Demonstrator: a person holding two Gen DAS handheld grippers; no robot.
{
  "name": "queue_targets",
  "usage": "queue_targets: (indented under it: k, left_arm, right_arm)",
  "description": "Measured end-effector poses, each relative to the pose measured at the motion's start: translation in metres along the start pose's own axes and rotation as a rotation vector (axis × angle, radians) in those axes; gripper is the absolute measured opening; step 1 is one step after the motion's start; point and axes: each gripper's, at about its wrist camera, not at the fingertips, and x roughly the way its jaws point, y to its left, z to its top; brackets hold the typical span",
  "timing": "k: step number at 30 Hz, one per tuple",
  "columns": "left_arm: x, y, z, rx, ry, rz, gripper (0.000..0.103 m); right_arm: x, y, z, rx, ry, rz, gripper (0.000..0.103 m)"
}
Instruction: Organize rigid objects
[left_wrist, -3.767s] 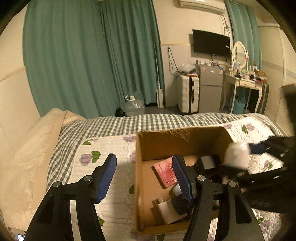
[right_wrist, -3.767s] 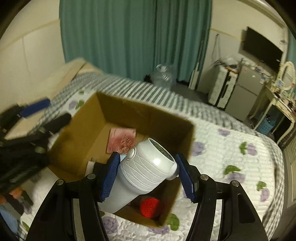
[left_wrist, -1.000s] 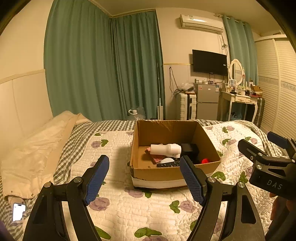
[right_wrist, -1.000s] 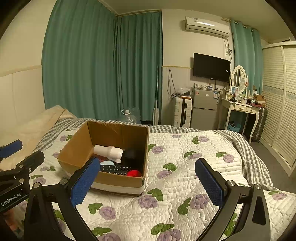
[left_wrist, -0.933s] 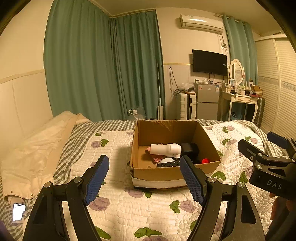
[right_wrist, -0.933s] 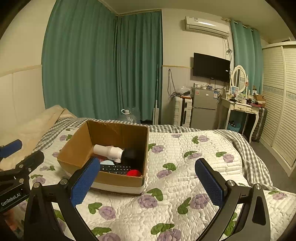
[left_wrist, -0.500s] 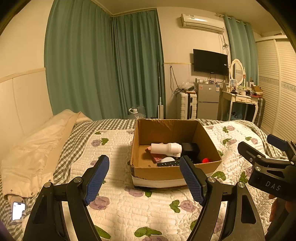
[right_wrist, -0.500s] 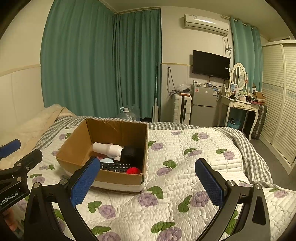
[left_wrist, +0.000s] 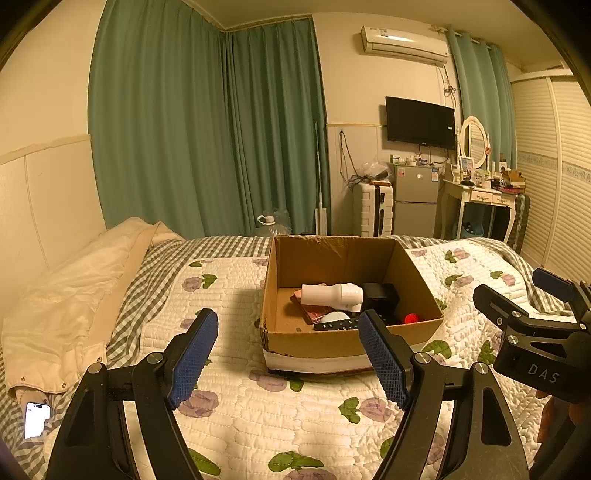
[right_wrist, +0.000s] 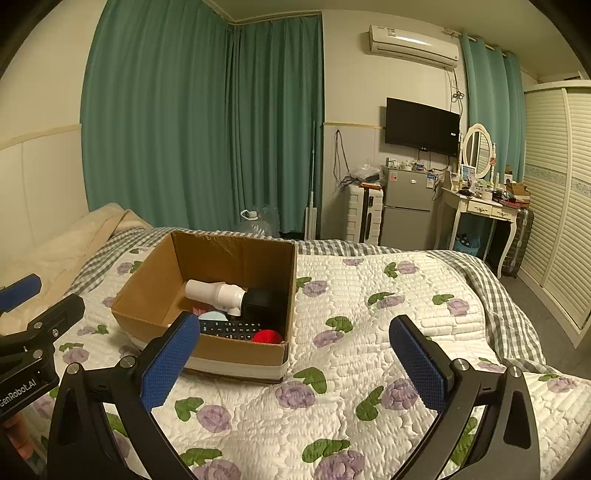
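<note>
An open cardboard box (left_wrist: 325, 341) sits on the quilted bed; it also shows in the right wrist view (right_wrist: 147, 284). Inside lie a white bottle (left_wrist: 332, 294) (right_wrist: 216, 291), a black box (left_wrist: 380, 295) (right_wrist: 262, 301), a black remote (left_wrist: 336, 325) (right_wrist: 229, 328), a red ball (left_wrist: 412, 318) (right_wrist: 267, 336) and a pink booklet (left_wrist: 314, 312). My left gripper (left_wrist: 288, 354) is open and empty, held back in front of the box. My right gripper (right_wrist: 295, 358) is open and empty, in front of the box's right side.
A cream duvet (left_wrist: 66, 295) lies at the bed's left, with a phone (left_wrist: 36, 419) beside it. Beyond the bed stand a water jug (left_wrist: 271, 227), a white suitcase (left_wrist: 373, 208), a small fridge (left_wrist: 413, 199) and a dressing table (left_wrist: 476, 206).
Since 3.8 s ago my right gripper has let go of the white bottle, which now lies in the box. Both grippers have pulled back from the box. Over the last second almost nothing moves.
</note>
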Motion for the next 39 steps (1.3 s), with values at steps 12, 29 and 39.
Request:
queue_targets:
  k: [12, 29, 39]
  left_arm:
    - [-0.0001, -0.0002, -0.0002, 0.0, 0.001, -0.001, 0.081]
    - [-0.0002, -0.0013, -0.0006, 0.0, -0.003, 0.002, 0.081]
    - [0.0027, -0.0006, -0.0024, -0.003, 0.016, -0.007, 0.081]
  right_arm:
    - [0.0007, -0.0003, -0.0022, 0.0, 0.006, 0.001, 0.103]
    - [0.001, -0.0015, -0.0034, 0.001, 0.016, 0.001, 0.103]
    - [0.003, -0.0026, -0.0061, -0.002, 0.028, -0.001, 0.103]
